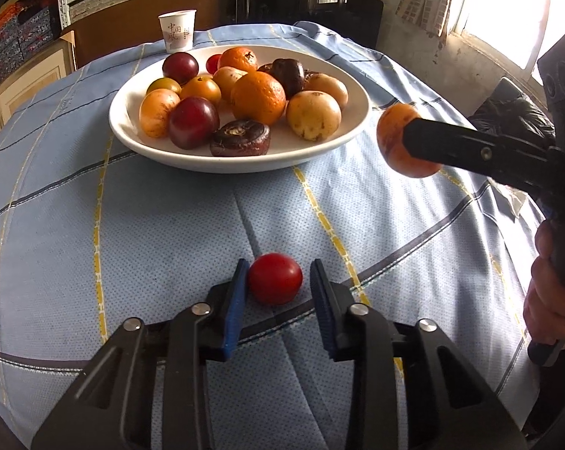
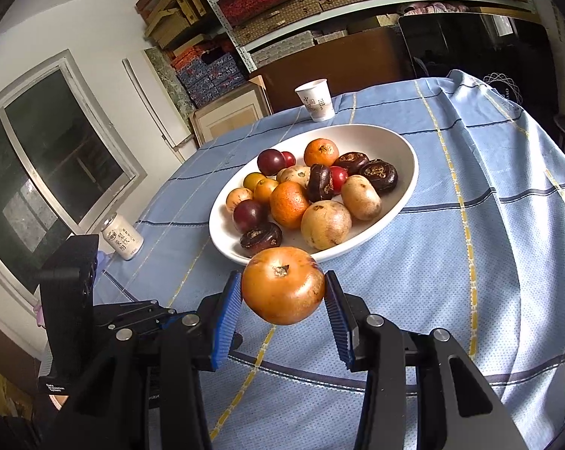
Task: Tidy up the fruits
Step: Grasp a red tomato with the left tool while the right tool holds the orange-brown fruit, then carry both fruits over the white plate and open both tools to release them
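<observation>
A white oval plate (image 1: 140,138) (image 2: 406,157) on the blue checked cloth holds several fruits: oranges, dark plums, yellow-brown fruits, dark water chestnuts. My left gripper (image 1: 278,270) is open around a small red tomato (image 1: 275,278) that lies on the cloth; the left pad touches it, the right pad stands apart. My right gripper (image 2: 283,287) is shut on an orange-brown persimmon-like fruit (image 2: 282,285) and holds it above the cloth, just before the plate's near rim. In the left wrist view that fruit (image 1: 395,138) hangs to the right of the plate.
A paper cup (image 1: 177,32) (image 2: 316,99) stands behind the plate. A drink can (image 2: 122,238) stands at the table's left edge. Shelves with boxes and a dark cabinet lie behind the table. The cloth (image 2: 489,247) hangs over the table's edges.
</observation>
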A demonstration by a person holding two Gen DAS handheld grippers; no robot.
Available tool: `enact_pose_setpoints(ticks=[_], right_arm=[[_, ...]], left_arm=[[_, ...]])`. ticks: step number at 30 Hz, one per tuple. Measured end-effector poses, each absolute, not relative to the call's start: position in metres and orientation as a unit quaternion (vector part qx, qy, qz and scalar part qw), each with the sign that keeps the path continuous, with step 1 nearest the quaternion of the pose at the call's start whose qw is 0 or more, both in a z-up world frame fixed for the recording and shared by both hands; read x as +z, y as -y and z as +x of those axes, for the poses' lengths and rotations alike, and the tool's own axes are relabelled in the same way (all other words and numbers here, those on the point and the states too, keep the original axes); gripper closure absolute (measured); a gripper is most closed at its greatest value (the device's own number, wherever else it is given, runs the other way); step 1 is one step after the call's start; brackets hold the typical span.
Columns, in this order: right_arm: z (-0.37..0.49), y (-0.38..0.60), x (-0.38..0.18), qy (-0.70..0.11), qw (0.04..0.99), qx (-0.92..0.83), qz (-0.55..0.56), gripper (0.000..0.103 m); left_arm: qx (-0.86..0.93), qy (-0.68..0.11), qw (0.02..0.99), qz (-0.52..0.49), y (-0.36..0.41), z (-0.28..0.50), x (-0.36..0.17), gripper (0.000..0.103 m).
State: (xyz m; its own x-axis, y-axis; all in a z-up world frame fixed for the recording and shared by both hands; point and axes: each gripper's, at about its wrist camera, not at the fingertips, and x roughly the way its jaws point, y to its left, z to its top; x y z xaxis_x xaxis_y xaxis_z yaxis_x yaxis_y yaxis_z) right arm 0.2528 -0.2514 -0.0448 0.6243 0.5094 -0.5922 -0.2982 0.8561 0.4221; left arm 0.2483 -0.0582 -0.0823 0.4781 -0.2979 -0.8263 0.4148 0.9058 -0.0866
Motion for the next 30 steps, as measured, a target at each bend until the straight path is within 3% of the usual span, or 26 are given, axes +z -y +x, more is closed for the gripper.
enact_pose_setpoints(ticks=[10, 15, 23, 30], right_arm=[[0.254, 0.248, -0.049, -0.372, 0.891, 0.223, 0.131, 0.058], [0.256, 0.248, -0.044, -0.36, 0.897, 0.223, 0.123, 0.058], [0.291, 0.247, -0.014, -0.323, 0.913, 0.212, 0.129, 0.058], [0.351, 0.246, -0.02, -0.332, 0.92, 0.171, 0.119, 0.058]], left_arm=[[-0.182, -0.439, 0.877, 0.067, 0.055, 0.24, -0.069, 0.076], [-0.193, -0.41, 0.891, 0.035, 0.035, 0.245, -0.034, 0.076], [-0.177, -0.388, 0.904, 0.011, 0.031, 0.315, 0.008, 0.076], [-0.15, -0.402, 0.903, 0.0, 0.041, 0.38, -0.005, 0.076]])
